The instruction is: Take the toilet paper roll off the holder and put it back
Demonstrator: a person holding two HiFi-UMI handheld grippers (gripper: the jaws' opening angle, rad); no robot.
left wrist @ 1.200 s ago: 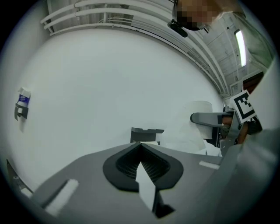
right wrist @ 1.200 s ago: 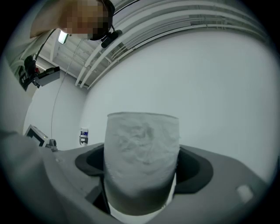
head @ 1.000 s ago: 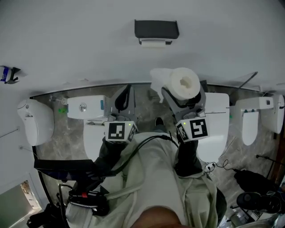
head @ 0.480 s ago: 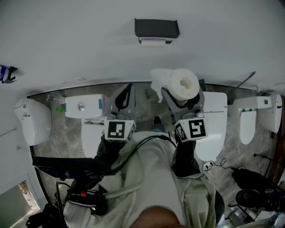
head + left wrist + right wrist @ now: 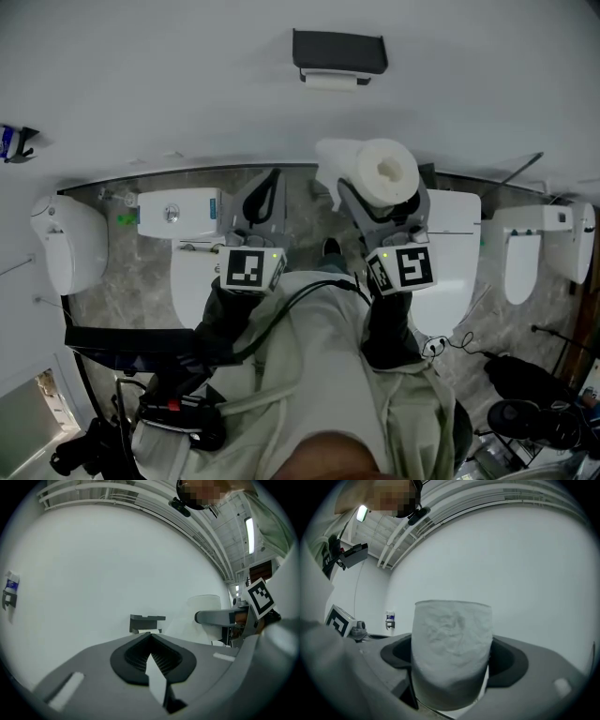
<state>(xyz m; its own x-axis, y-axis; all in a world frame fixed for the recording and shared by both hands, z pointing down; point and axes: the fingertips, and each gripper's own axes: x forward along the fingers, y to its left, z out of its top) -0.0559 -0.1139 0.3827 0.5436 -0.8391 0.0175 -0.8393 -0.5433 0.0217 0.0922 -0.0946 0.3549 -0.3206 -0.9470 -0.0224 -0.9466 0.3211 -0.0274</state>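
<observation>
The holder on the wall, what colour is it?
The holder is dark grey, nearly black. The head view shows it best.

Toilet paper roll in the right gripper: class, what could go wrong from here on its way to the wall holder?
1. A loose sheet hangs off the toilet paper roll; it may snag or unwind near the holder.
2. The right gripper clamps the soft roll between its jaws; it may crush or slip.
3. The left gripper is shut and empty, so nothing would catch it.
</observation>
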